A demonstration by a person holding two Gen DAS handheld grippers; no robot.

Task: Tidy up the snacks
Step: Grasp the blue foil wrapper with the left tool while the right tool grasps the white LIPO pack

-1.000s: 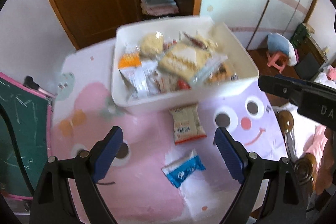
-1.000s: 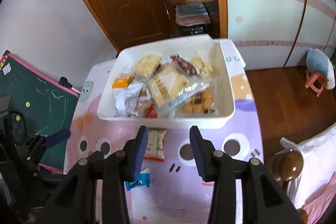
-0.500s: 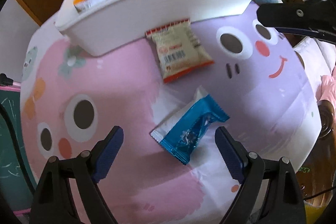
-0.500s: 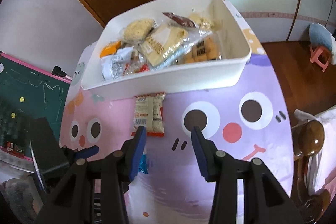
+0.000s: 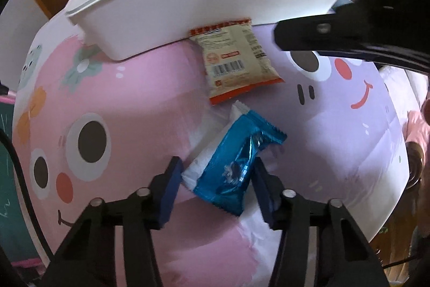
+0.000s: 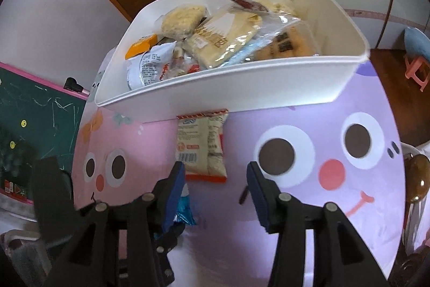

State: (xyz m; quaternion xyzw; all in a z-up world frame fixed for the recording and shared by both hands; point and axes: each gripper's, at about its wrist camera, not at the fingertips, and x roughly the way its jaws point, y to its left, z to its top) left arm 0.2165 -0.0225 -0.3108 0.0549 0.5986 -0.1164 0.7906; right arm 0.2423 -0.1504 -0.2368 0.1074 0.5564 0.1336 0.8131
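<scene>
The left gripper (image 5: 216,178) points steeply down at the surface (image 5: 139,104), its dark blue pads closing on a shiny blue foil snack packet (image 5: 236,158) with a white crimped end. The packet sits between the pads and looks crumpled where the foil buckles near the right pad; the left pad meets the white edge, though whether both pads already press firmly is hard to judge from this angle. The packet rests on the pink and lilac cartoon-face covering of the surface, near its front edge.

The right gripper (image 6: 216,179) hovers above the surface with its jaws opening and nothing between them. Just beyond its pads lies a flat beige snack pouch with red-orange edges and a barcode (image 6: 201,145), face down, its far end touching the wall of the container.

That container, a large white plastic rectangular bin (image 6: 242,90), stands at the back of the surface. It is well filled: a clear-wrapped pale round cake (image 6: 182,19), a big transparent bag of cream-coloured wafers (image 6: 223,39), a small orange packet (image 6: 141,45), a white printed sachet (image 6: 147,66), a tray of golden-brown biscuits (image 6: 287,43) and a dark red wrapper (image 6: 244,2) near the far wall.
</scene>
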